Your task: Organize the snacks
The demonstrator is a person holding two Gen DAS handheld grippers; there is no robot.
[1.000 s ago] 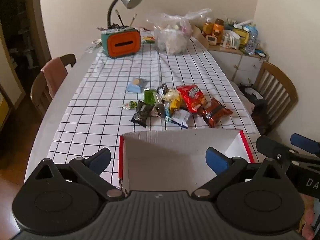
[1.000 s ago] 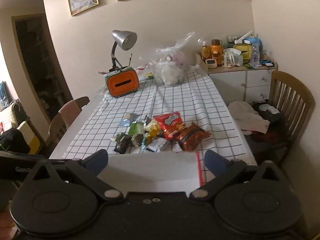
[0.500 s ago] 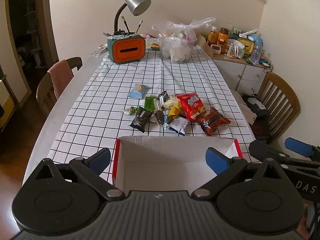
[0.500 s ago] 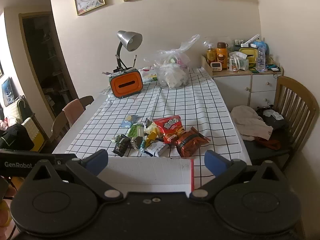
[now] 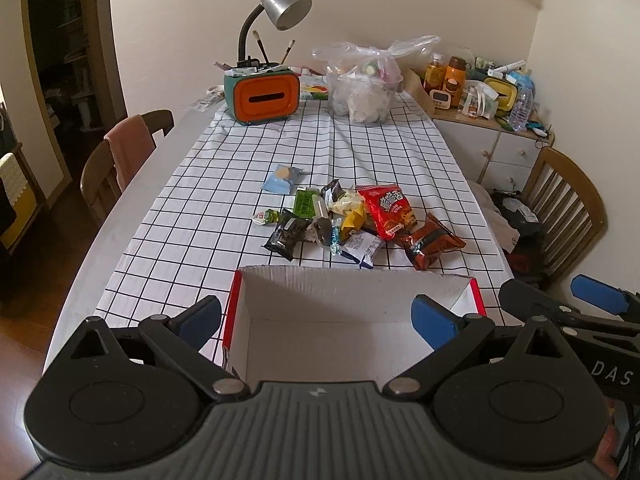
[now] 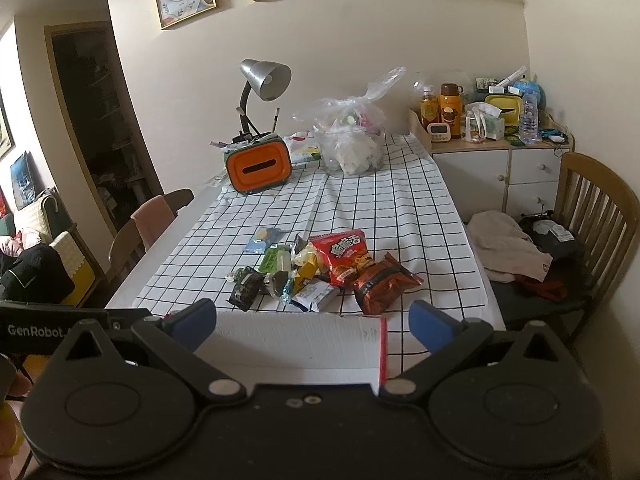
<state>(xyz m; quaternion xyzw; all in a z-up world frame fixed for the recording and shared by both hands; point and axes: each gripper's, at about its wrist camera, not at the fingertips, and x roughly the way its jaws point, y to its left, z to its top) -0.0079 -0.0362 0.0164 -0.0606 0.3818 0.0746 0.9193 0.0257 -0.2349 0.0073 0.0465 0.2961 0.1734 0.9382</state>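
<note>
Nothing is sorted yet: the left gripper (image 5: 316,318) and right gripper (image 6: 312,322) both hover with fingers spread and empty above the bare box (image 5: 352,280), while every snack packet (image 5: 356,220) lies heaped just beyond it.

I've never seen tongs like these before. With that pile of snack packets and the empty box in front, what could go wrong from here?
1. The snack pile is tangled, with packets overlapping; pinching one may drag or scatter its neighbours.
2. The red chip bag and brown chip bag look puffy, so a squeeze from the open left tongs or right tongs might slip or crush the contents.
3. The box sits at the table's near edge; a nudge could shove it off.
</note>
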